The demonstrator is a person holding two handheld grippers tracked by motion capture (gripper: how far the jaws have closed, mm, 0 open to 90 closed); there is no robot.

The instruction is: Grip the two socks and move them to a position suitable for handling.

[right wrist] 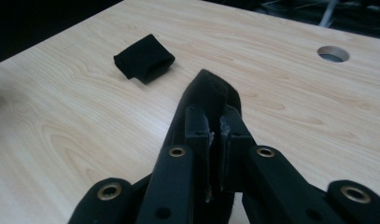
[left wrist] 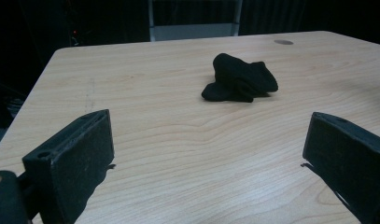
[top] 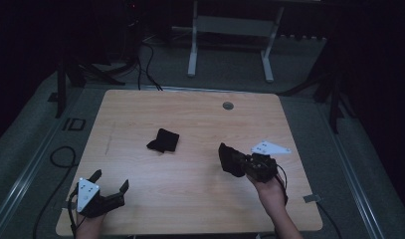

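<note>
Right tongs [right wrist: 215, 126] clamp black cloth [right wrist: 211, 93] — folded cloth [top: 163, 140] apart.

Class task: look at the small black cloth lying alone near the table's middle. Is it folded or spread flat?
Folded. The small black cloth forms a compact, thick bundle with doubled layers on the light wooden table, not a flat sheet.

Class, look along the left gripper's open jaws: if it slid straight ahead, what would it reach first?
Probably the folded black cloth: it lies ahead of the left gripper, slightly right of centre, with bare table between.
</note>
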